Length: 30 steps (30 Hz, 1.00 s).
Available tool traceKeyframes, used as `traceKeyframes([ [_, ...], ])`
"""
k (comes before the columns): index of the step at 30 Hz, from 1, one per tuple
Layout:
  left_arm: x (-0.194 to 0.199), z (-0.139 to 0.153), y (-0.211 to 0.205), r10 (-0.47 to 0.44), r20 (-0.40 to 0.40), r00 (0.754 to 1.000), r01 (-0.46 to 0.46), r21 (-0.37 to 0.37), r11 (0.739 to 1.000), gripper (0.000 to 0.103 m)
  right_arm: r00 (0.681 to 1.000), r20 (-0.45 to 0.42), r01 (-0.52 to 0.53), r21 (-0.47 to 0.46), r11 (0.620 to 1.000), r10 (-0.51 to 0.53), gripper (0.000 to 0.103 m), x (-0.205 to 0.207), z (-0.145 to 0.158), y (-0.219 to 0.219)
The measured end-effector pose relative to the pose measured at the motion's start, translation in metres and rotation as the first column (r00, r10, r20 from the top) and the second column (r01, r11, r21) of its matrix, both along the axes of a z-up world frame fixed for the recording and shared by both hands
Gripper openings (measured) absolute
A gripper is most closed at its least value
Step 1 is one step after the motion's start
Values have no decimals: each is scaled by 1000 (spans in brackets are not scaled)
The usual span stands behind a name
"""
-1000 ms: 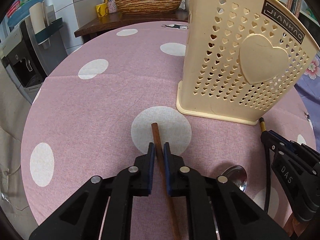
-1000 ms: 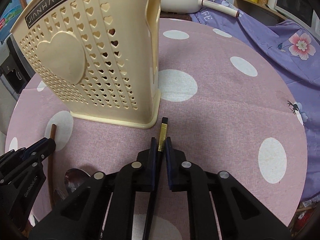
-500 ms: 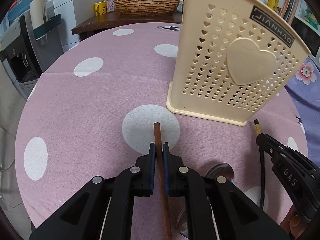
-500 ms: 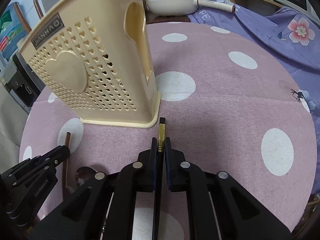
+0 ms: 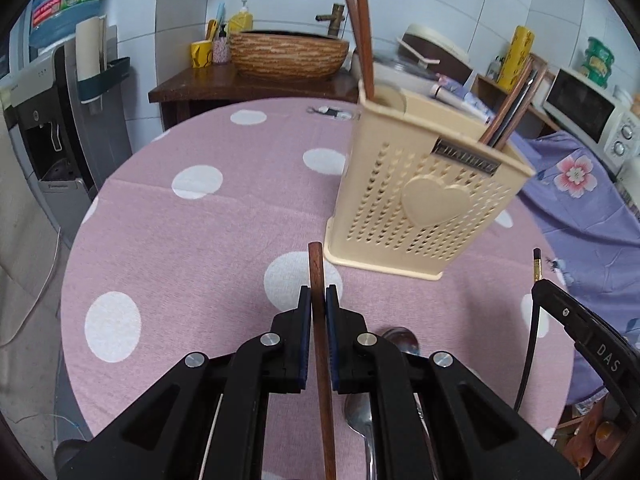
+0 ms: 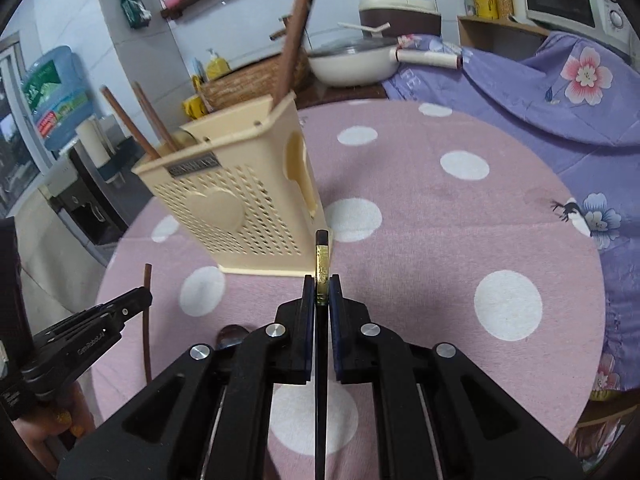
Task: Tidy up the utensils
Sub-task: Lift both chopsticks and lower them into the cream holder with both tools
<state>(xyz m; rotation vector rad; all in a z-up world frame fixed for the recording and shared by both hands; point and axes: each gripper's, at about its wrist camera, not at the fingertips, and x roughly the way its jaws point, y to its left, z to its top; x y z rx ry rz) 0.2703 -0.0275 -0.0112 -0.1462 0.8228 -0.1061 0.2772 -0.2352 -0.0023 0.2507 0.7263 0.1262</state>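
Left wrist view: the left gripper (image 5: 319,300) pinches a brown wooden chopstick (image 5: 318,280) between its blue pads, the stick's blunt end jutting forward and its length running back under the camera. The grip sits near the top end, which in all likelihood leaves the long tail free to swing down into the holder. Ahead and to the right stands the cream perforated plastic utensil holder with a raised heart (image 5: 424,204) on the pink polka-dot tablecloth (image 5: 208,232); several brown chopsticks already lean out of its far compartments. A steel spoon (image 5: 400,340) lies on the cloth near the camera, partly hidden by the black jaw arms. At far right, the right gripper (image 5: 540,280) carries a black chopstick with a gold band (image 5: 536,266).

Right wrist view: the right gripper clamps that black chopstick just below its gold band, tip forward, aimed downward at the cloth in front of the holder's near corner. The holder stands to the left and beyond. At lower left the left gripper, held by a person's hand (image 6: 60,420), carries the brown stick upright, clear of the table. Both tools angle down toward the tabletop, short of the holder's open top.
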Motion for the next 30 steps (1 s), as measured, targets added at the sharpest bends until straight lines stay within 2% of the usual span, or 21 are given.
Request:
traceKeyframes([
  [7, -34, 32, 3, -39, 86, 996, 41, -25, 999, 7, 990, 125, -67, -5, 998, 67, 8, -46, 43, 4],
  [14, -52, 47, 2, -76, 130, 989, 79, -21, 997, 7, 980, 177, -88, -9, 996, 88, 8, -74, 68, 4],
  [30, -53, 72, 6, -83, 200, 976, 84, 3, 996, 7, 963, 244, -104, -45, 994, 112, 8, -79, 100, 9],
])
